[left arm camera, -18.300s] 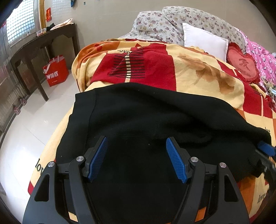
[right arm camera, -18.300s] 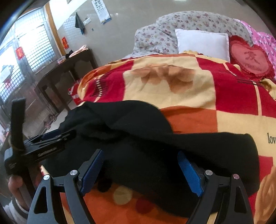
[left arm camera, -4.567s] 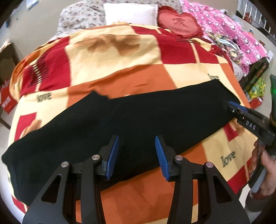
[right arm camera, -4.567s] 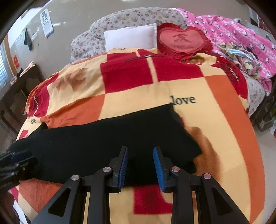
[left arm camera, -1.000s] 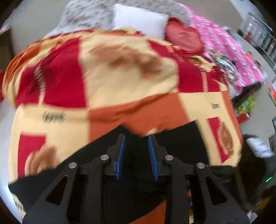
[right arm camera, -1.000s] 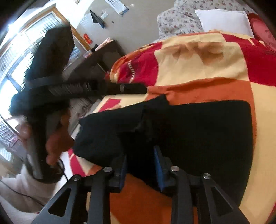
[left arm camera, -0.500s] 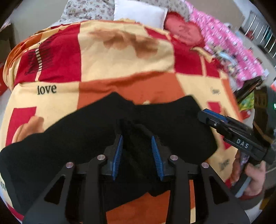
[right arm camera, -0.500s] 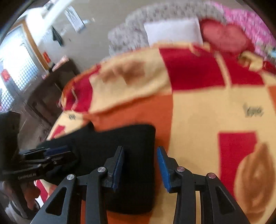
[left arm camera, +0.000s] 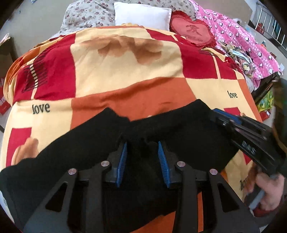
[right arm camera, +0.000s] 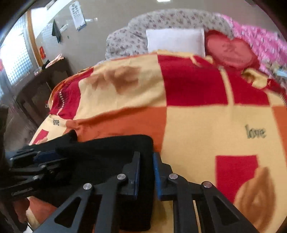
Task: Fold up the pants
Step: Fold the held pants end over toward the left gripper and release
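Observation:
The black pants (left arm camera: 179, 129) lie folded across the near end of the bed, on the checked blanket (left arm camera: 125, 59). My left gripper (left arm camera: 142, 152) hovers low over the middle of the pants with its blue pads a hand-width apart, open, cloth showing between them. My right gripper (right arm camera: 145, 172) sits at the right edge of the folded pants (right arm camera: 107, 152), its pads nearly together with the cloth's edge between them. The right gripper also shows in the left wrist view (left arm camera: 242, 132), at the pants' right end. The left gripper shows in the right wrist view (right arm camera: 35, 161).
A white pillow (left arm camera: 141, 16), a red heart cushion (left arm camera: 192, 33) and a pink quilt (left arm camera: 242, 35) lie at the head of the bed. A dark wooden table (right arm camera: 41, 84) stands left of the bed by the window.
The left gripper's pads have spread a little over the pants. The right gripper's pads have closed in at the pants' right edge. The pants lie doubled over, shorter than several seconds ago.

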{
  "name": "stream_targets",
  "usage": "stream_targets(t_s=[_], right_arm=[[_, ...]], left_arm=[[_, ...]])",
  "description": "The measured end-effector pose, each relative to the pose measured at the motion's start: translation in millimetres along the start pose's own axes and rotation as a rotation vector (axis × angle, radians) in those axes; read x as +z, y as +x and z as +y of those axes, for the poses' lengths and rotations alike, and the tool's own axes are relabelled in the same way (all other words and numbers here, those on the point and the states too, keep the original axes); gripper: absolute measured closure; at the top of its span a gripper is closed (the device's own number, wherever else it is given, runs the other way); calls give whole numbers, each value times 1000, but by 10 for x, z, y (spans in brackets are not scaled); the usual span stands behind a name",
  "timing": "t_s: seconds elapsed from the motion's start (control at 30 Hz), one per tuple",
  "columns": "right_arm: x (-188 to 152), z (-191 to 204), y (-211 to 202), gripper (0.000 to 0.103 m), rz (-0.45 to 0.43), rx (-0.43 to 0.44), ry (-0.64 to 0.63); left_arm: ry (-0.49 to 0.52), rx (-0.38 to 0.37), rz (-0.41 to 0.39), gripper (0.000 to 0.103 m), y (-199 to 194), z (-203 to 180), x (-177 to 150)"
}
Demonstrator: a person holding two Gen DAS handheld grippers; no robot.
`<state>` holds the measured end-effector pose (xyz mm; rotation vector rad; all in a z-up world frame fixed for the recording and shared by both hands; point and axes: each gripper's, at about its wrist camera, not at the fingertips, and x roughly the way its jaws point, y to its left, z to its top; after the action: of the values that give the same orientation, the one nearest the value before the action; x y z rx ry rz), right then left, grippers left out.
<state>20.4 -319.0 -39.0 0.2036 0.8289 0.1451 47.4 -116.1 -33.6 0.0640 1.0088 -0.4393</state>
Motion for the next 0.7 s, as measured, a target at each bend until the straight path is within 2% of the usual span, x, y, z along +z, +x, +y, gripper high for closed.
stream_targets(t_s=[0.07, 0.1, 0.17, 0.23, 0.27, 0.37, 0.47, 0.5, 0.57, 0.67, 0.7], right_arm=[[16, -102, -99, 89, -18, 58, 66], [31, -119, -165, 89, -32, 56, 79], [61, -70, -358, 89, -62, 57, 72], [60, 88, -500, 89, -78, 134, 31], [46, 220, -532, 89, -71, 183, -2], [-43, 588, -435, 89, -18, 227, -111], [-256, 956, -106, 89, 109, 153, -224], [-340, 1021, -72, 88, 131, 160, -248], [-448, 1191, -158, 89, 100, 196, -315], [-434, 1265, -242, 89, 125, 344, -303], [-420, 1262, -260, 89, 115, 331, -299]], left_arm=[[-15, 17, 6, 69, -66, 64, -42], [-14, 24, 4, 69, -97, 70, -62], [6, 60, -8, 69, -165, 92, -146], [10, 73, 6, 69, -162, 128, -236], [3, 72, 12, 69, -158, 155, -273], [-44, 71, 9, 69, -210, 276, -352], [-90, 59, 11, 69, -317, 387, -396], [-100, 61, 11, 69, -362, 431, -418], [-115, 68, 6, 69, -431, 503, -459], [-154, 80, 4, 69, -549, 674, -564], [-171, 83, 1, 69, -587, 738, -601]])
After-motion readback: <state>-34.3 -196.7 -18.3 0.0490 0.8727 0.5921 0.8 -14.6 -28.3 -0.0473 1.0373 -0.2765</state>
